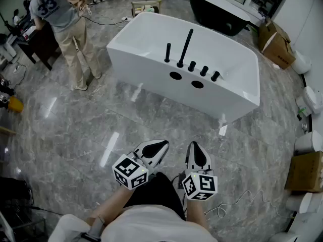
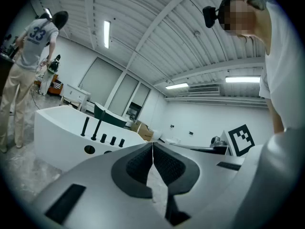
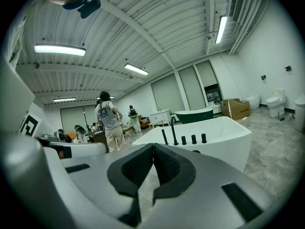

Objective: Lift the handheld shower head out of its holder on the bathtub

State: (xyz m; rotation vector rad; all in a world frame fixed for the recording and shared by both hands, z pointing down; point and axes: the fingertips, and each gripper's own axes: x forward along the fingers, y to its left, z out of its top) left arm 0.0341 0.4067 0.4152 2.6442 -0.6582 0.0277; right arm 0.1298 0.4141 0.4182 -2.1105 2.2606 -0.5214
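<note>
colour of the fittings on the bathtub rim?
Black fittings, on a white bathtub; clearest in the head view.

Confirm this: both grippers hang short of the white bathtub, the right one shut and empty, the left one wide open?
No: the left gripper is shut too, jaws together on nothing, as the left gripper view shows. The right gripper is shut and empty, and both hang short of the white bathtub.
</note>
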